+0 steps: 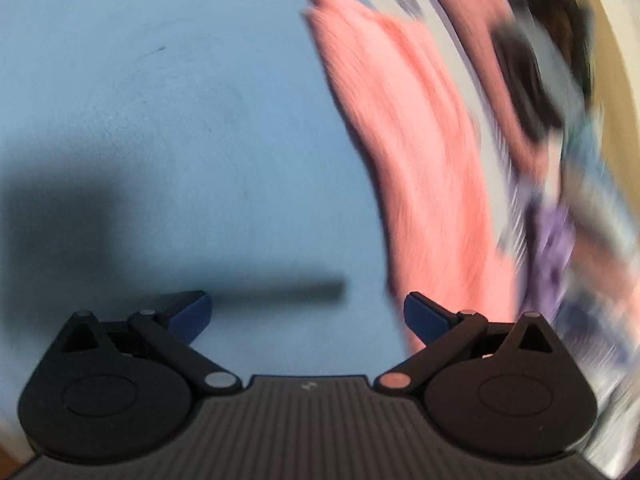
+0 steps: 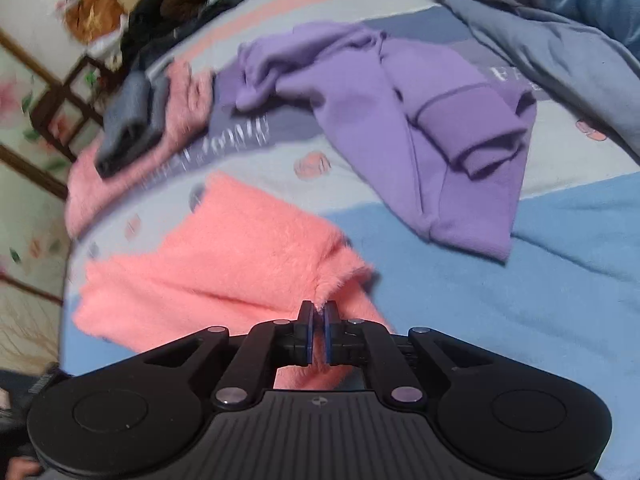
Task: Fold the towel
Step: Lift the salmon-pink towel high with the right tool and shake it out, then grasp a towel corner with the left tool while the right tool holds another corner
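Right gripper [image 2: 319, 312] stands with its blue pads pressed together on a tuft at the near right corner of the pink towel [image 2: 224, 264], so the cloth is pinched between them; left gripper [image 1: 307, 312] is spread wide, its two blue pads well apart with nothing between them, hanging over bare blue cloth and throwing a dark shadow to the left.

Largest in view is the bed [image 2: 520, 320], covered near at hand by a light blue blanket [image 1: 160, 120] and farther off by a pale sheet printed with small pink shapes and grey lettering; a grey-blue quilt [image 2: 560, 52] is bunched along the far right edge.

Next comes the pink towel, spread mostly flat on the near left part of the bed, partly on the blue blanket and partly on the pale sheet, with its pinched corner drawn up to the right gripper; in the left wrist view it shows as a blurred pink band on the right, beside the open gripper but not touched by it.

A purple garment [image 2: 420, 140] lies crumpled beyond the towel, toward the far right, its lower hem reaching onto the blue blanket; a second, duller pink fluffy cloth [image 2: 132, 168] lies at the far left edge of the bed, and a folded grey item [image 2: 128, 128] rests on top of it; dark clutter sits past the bed at far left, too blurred to name.
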